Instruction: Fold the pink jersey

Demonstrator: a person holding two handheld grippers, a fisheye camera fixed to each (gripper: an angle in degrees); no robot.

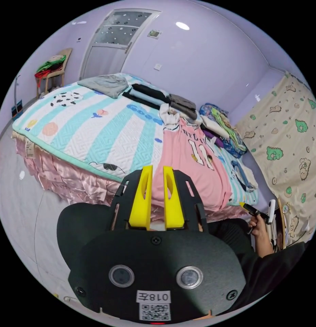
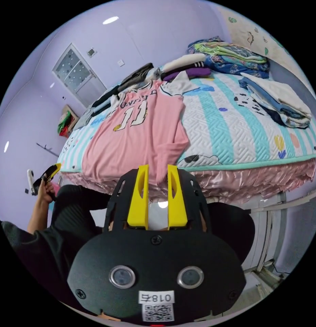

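Fingers, left gripper (image 1: 156,197): parted, grasping nothing, held off the bed's near edge.
Fingers, right gripper (image 2: 157,197): parted, empty, just short of the hem.
Jersey (image 2: 137,136): spread flat on the bed (image 2: 232,129), number side up, hem at the near edge.
Handling: judged light, soft, limp; likely slides on the quilt.
Hold: pinch the hem corners or shoulders.

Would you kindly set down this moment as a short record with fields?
garment: pink jersey lying flat on the striped quilt, hem hanging over the bed edge
left tool: jaws slightly apart, holding nothing, short of the hem
right tool: jaws apart, empty, near the hem
nearby: folded clothes stacked along the far side
folding: not yet begun
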